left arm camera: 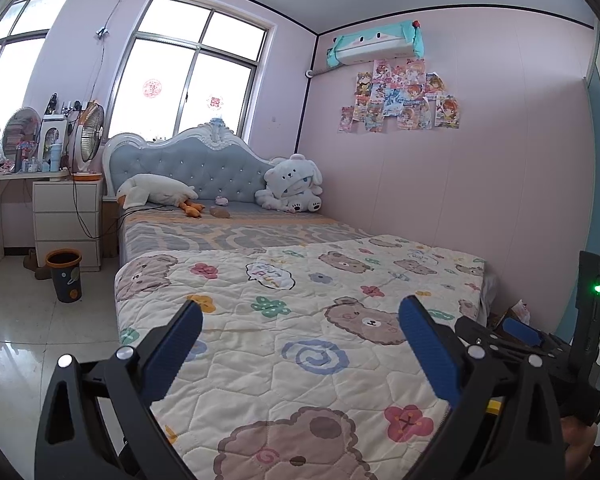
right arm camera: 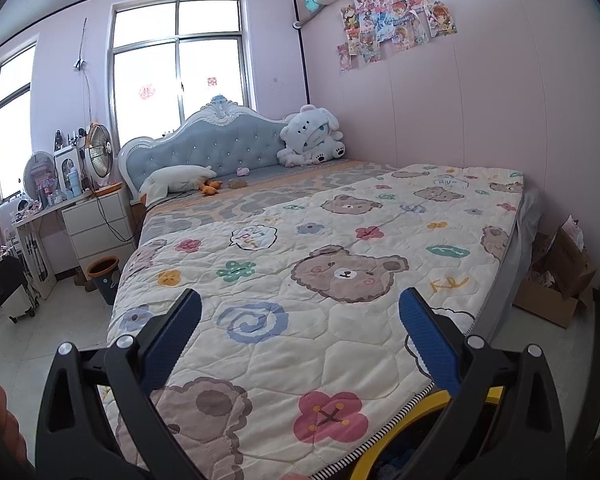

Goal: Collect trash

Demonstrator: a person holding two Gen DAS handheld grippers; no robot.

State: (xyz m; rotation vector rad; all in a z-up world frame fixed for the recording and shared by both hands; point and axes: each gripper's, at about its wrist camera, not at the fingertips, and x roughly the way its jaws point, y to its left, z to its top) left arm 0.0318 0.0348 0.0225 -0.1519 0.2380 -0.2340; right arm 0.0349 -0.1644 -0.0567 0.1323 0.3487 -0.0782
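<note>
A dark trash bin with an orange rim [left arm camera: 64, 275] stands on the floor left of the bed, beside the white drawers; it also shows in the right wrist view [right arm camera: 105, 279]. Two small crumpled items, one pink [left arm camera: 221, 200] and one brown [left arm camera: 220, 212], lie on the bed near the headboard; they also show in the right wrist view, pink [right arm camera: 242, 171] and brown [right arm camera: 238, 183]. My left gripper [left arm camera: 300, 316] is open and empty above the foot of the bear-print quilt [left arm camera: 292, 344]. My right gripper [right arm camera: 300, 308] is open and empty above the same quilt [right arm camera: 332, 280].
A goose plush [left arm camera: 156, 194] and a white plush [left arm camera: 294, 184] lie by the headboard. White drawers [left arm camera: 68, 224] and a cluttered desk with fans stand at the left. An open cardboard box [right arm camera: 556, 280] sits on the floor right of the bed. A yellow-rimmed object [right arm camera: 420, 436] shows below the quilt edge.
</note>
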